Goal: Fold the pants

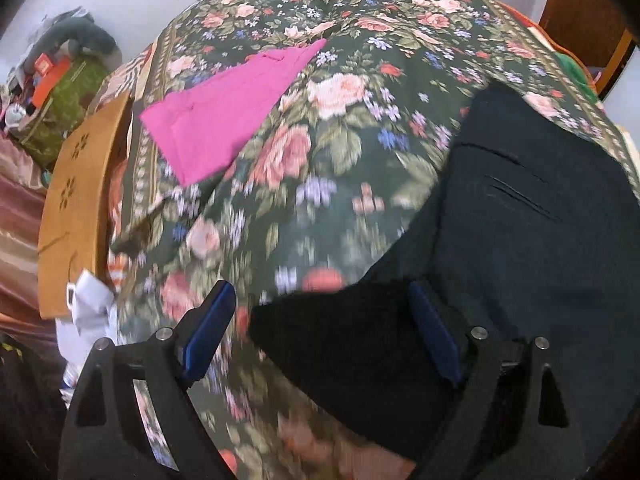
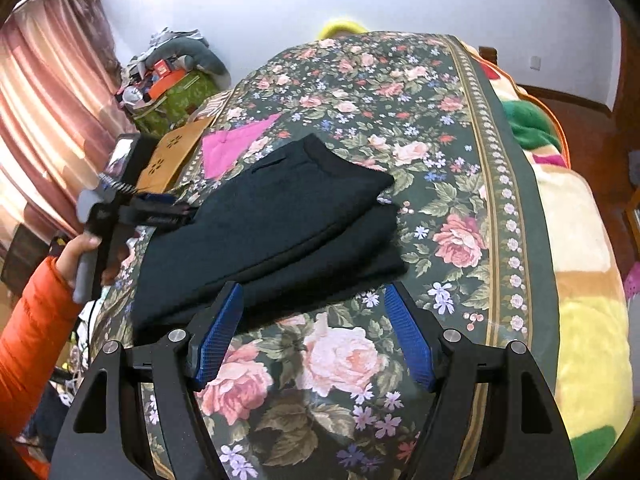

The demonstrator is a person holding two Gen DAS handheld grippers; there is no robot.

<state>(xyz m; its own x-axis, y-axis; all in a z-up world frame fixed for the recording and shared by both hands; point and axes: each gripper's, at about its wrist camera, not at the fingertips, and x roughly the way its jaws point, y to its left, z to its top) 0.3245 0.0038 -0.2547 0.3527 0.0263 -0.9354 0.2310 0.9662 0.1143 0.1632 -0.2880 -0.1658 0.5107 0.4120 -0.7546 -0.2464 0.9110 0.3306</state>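
- Pants [image 2: 276, 224], dark and already doubled over, lie near the bed's left edge on the floral bedspread [image 2: 452, 184]; a careless drag could slide the stack off that side.
- Left gripper [image 1: 320, 332] hangs spread over the pants' near corner, pinching nothing; closing there may catch only the top layer and peel the fold open.
- Right gripper [image 2: 316, 332] is likewise spread and empty, just short of the near hem; a shallow bite could bunch bedspread in.
- Pink garment [image 2: 232, 144] lies just beyond and could get swept along.
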